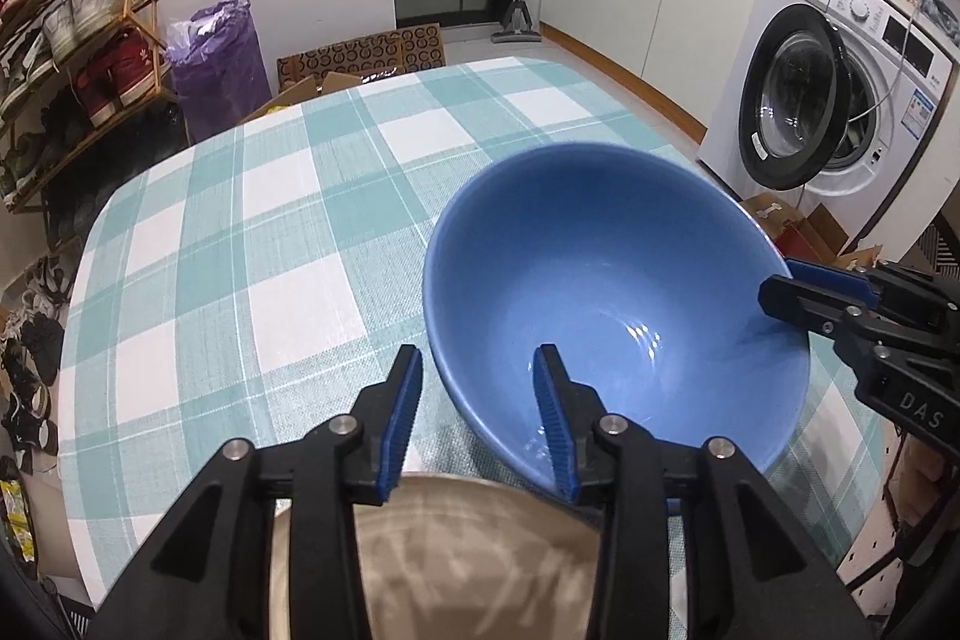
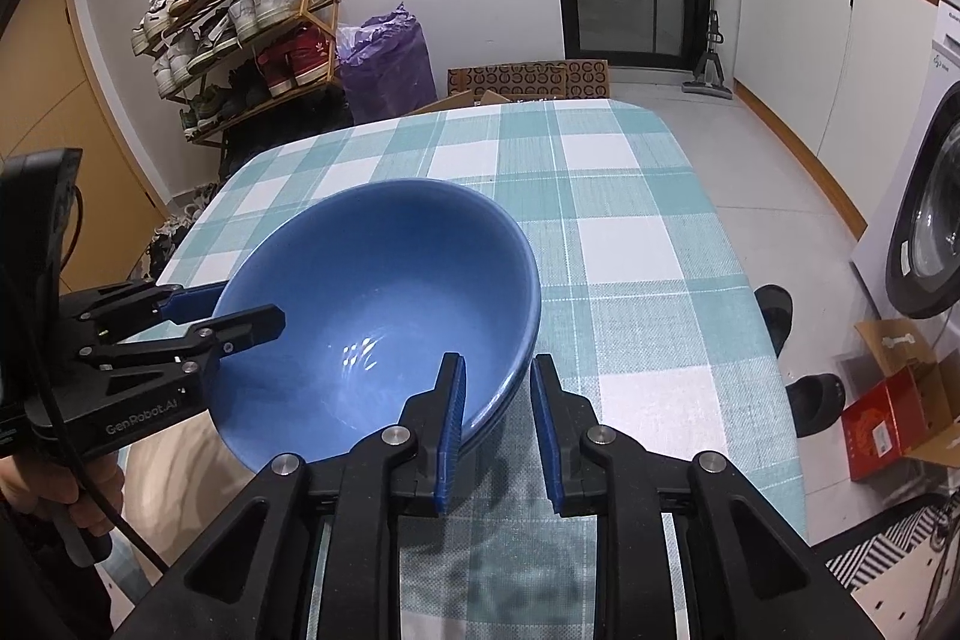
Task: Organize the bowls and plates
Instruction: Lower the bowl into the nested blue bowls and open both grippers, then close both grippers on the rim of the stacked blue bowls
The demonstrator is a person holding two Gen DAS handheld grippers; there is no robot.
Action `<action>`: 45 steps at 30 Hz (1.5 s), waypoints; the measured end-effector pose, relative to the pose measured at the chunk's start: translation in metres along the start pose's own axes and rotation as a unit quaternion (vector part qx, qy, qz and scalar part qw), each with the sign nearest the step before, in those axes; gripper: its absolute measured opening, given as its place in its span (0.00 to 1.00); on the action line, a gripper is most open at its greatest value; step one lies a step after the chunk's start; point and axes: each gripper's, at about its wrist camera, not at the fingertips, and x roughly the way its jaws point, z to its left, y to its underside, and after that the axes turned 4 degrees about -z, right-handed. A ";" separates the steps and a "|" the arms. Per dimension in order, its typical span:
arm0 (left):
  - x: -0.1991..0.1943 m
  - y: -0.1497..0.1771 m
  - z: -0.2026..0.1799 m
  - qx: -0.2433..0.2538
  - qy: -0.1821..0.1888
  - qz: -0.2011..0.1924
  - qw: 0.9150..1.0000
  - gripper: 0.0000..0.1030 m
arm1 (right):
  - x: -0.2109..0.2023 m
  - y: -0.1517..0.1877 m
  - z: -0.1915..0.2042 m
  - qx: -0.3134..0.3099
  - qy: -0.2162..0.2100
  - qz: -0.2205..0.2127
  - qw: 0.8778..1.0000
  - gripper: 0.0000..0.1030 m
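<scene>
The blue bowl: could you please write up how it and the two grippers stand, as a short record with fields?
bowl: blue bowl, empty, on the checked tablecloth
left gripper: left gripper open, bowl rim between its fingers, pads not pressing
right gripper: right gripper open, astride another part of the rim, one finger inside, one outside
nearby: beige dish, blurred, beneath the left gripper
background: washing machine with its door open; shoe rack

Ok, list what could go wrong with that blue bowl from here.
1. The blue bowl sits tilted with both hand-held grippers' jaws loose astride its rim, so it may rock or slide.
2. It stands close to the beige plate; a slip could knock them together.
3. A jaw could catch the checked tablecloth.
</scene>
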 end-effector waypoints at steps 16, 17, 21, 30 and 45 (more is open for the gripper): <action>0.013 0.006 0.009 -0.055 0.028 0.003 0.998 0.55 | 0.007 0.009 -0.016 0.045 -0.060 0.002 0.997 0.68; 0.014 0.006 0.009 -0.057 0.029 0.004 0.998 0.55 | 0.008 0.009 -0.016 0.045 -0.060 0.000 0.997 0.72; 0.014 0.005 0.008 -0.061 0.029 -0.002 0.998 0.77 | 0.011 0.010 -0.019 0.053 -0.061 -0.001 0.997 0.81; 0.014 0.001 0.003 -0.050 0.033 -0.017 0.998 1.00 | 0.013 0.012 -0.026 0.064 -0.075 -0.013 0.995 0.99; 0.026 0.000 0.005 -0.059 0.034 -0.003 0.998 1.00 | 0.026 0.013 -0.028 0.069 -0.079 -0.006 0.994 0.99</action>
